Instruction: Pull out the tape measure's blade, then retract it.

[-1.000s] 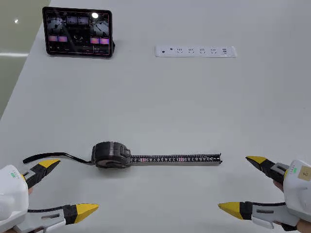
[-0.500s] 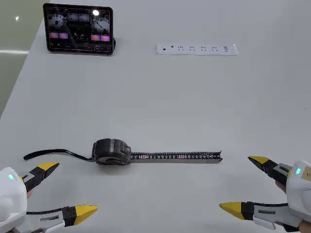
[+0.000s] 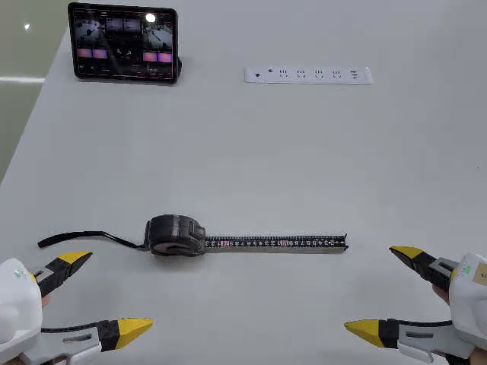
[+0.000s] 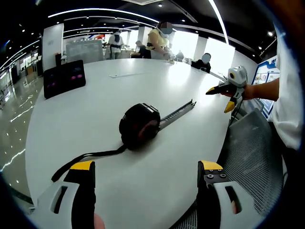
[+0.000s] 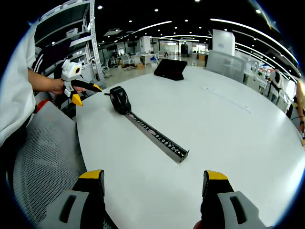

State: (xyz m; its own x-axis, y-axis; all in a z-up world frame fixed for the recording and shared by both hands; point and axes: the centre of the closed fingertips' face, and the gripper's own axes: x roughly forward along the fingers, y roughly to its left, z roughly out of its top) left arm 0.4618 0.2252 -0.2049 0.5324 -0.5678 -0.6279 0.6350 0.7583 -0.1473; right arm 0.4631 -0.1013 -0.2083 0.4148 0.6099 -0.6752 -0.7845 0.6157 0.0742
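A dark tape measure (image 3: 175, 235) lies on the white table (image 3: 251, 160), its blade (image 3: 275, 242) drawn out to the right and ending in a hook (image 3: 345, 243). A black wrist strap (image 3: 84, 238) trails off to its left. My left gripper (image 3: 103, 293) hovers open at the near left, short of the case (image 4: 139, 125). At the near right my right gripper (image 3: 388, 290) is open too, a little way from the blade's end (image 5: 181, 153). Neither touches the tape measure (image 5: 120, 99).
A tablet (image 3: 124, 42) stands propped at the far left and a white power strip (image 3: 308, 75) lies at the far middle. In the left gripper view, people (image 4: 161, 38) stand beyond the table's far edge.
The whole picture has shifted slightly with the head camera. The tape measure, blade and both open grippers hold about the same places.
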